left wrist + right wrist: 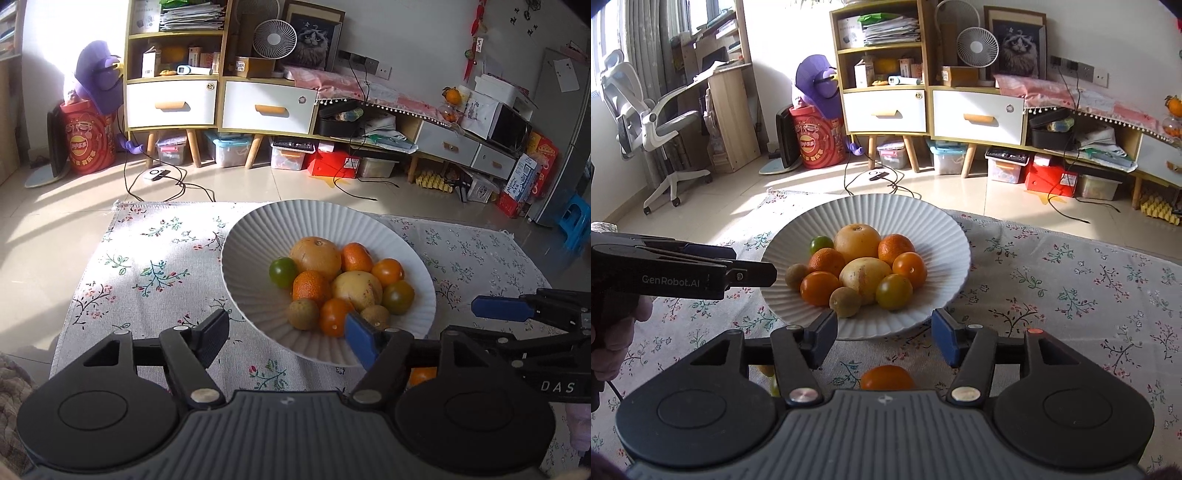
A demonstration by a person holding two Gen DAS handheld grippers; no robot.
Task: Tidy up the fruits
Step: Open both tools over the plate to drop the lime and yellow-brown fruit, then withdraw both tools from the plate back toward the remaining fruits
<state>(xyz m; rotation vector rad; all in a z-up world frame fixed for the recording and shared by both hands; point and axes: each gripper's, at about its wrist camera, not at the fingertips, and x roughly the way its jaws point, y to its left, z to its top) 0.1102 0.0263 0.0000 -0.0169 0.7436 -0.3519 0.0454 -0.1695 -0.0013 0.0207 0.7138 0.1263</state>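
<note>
A white ribbed bowl (258,229) (871,206) stands on a flowered cloth and holds several fruits: a large pale citrus (314,254) (857,242), a yellow fruit (356,288), mandarins, green ones and small brown ones. My left gripper (288,334) is open at the bowl's near rim, nothing between its fingers. My right gripper (884,332) is open just before the bowl. One orange fruit (886,376) (421,374) lies on the cloth under the right gripper's jaws, untouched. A small yellow-green fruit (767,371) shows partly behind its left finger.
The left gripper (757,275), held by a hand (613,332), reaches in from the left beside the bowl. The cloth (159,266) covers a low table; its far edge drops to a tiled floor with cables, shelves and storage boxes beyond.
</note>
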